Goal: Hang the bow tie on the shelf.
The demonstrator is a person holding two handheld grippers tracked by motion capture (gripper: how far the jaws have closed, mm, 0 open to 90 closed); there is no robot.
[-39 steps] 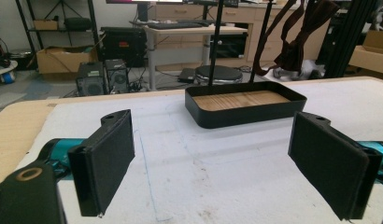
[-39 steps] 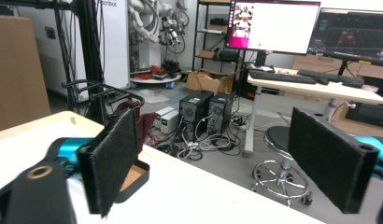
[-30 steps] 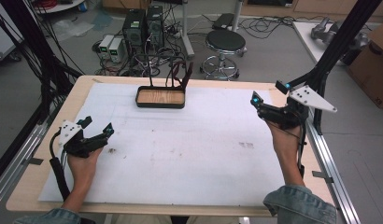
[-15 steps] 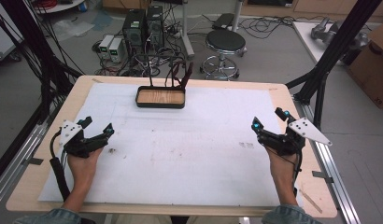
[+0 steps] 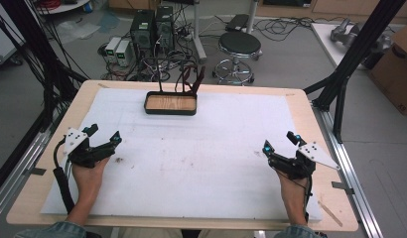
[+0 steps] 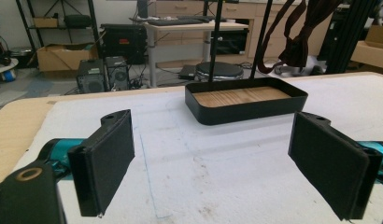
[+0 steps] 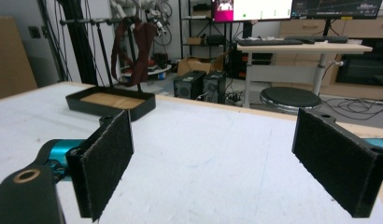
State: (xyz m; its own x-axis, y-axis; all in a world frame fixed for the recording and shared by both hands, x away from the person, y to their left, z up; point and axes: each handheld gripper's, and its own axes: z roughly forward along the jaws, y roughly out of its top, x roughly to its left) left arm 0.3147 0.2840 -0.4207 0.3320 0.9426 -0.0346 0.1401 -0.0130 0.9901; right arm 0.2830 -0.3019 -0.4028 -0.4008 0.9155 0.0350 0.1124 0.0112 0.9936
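While both hands rest low on the bench (image 5: 52, 198), the left hand-held gripper (image 5: 103, 136) sits at the near left of the white foam sheet (image 5: 206, 153), jaws spread wide with nothing between them. Over on the near right, the right hand-held gripper (image 5: 281, 144) matches it: jaws gaping, empty, its grey plate pointing outward. Up at the far edge of the sheet, well apart from both, sits a shallow black tray (image 5: 170, 103), rectangular with rounded corners and a pale wood-grain floor. Thin black rods rise from its back, and dark brown straps (image 5: 190, 79) hang there. From the left gripper view the tray (image 6: 245, 102) lies straight ahead between the black padded jaws. From the right gripper view it (image 7: 111, 103) sits off to the left, straps (image 7: 133, 46) drooping above. A round black stool (image 5: 239, 44) stands on the floor beyond.
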